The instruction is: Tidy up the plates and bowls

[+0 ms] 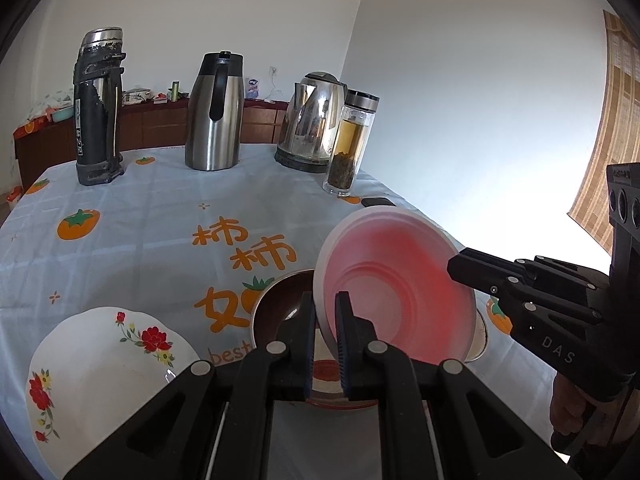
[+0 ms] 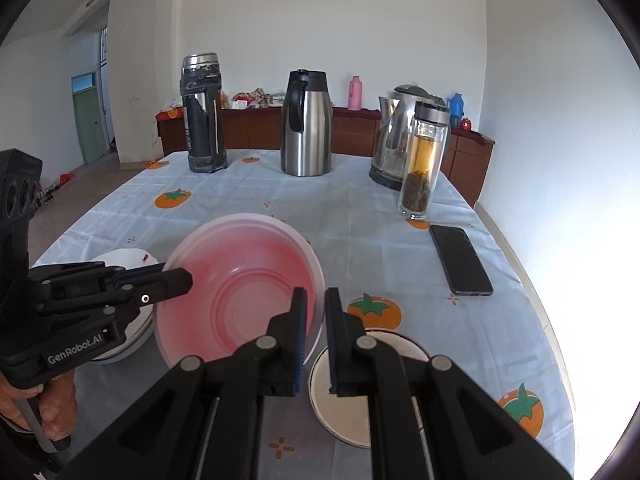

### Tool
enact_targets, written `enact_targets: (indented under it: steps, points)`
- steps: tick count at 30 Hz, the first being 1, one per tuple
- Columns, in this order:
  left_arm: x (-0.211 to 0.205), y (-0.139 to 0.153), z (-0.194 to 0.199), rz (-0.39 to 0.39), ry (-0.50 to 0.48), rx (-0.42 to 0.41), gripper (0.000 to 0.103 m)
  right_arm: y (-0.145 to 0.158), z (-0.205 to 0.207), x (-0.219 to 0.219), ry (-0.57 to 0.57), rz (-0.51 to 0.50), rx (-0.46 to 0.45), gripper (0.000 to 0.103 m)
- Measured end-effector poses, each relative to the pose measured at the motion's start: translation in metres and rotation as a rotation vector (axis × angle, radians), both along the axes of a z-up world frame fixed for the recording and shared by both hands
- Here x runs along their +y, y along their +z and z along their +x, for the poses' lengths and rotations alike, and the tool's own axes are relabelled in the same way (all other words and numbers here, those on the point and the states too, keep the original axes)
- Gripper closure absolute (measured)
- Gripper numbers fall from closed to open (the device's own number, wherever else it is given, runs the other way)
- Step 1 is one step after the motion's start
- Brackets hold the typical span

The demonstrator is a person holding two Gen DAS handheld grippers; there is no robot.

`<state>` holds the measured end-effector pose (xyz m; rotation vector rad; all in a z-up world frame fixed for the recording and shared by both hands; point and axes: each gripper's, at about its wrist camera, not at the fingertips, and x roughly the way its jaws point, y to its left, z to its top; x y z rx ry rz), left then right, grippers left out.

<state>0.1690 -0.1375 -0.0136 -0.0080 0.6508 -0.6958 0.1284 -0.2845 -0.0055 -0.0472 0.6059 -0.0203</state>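
A pink translucent plastic bowl [image 1: 392, 284] [image 2: 240, 288] is held tilted above the table by both grippers. My left gripper [image 1: 325, 336] is shut on its near rim; in the right wrist view it [image 2: 168, 278] grips the bowl's left rim. My right gripper [image 2: 316, 340] is shut on the bowl's right rim; in the left wrist view it [image 1: 464, 268] reaches in from the right. Under the bowl sits a dark brown bowl [image 1: 280, 304]. A white floral plate [image 1: 100, 364] [image 2: 128, 258] lies at the left. A round metal dish [image 2: 348, 392] lies below my right gripper.
At the back of the table [image 2: 360, 220] stand a black thermos [image 2: 202, 116], a steel jug [image 2: 306, 124], an electric kettle [image 2: 394, 140] and a glass tea bottle [image 2: 424, 160]. A black phone [image 2: 460, 260] lies at the right. The wall is close on the right.
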Motion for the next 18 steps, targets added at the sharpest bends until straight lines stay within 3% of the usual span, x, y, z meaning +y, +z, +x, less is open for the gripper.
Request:
enact_targets:
  steps: [18]
  points:
    - [0.004, -0.002, 0.005, -0.034, -0.012, 0.046, 0.092, -0.001, 0.016, 0.004, 0.005, -0.059, 0.049, 0.094]
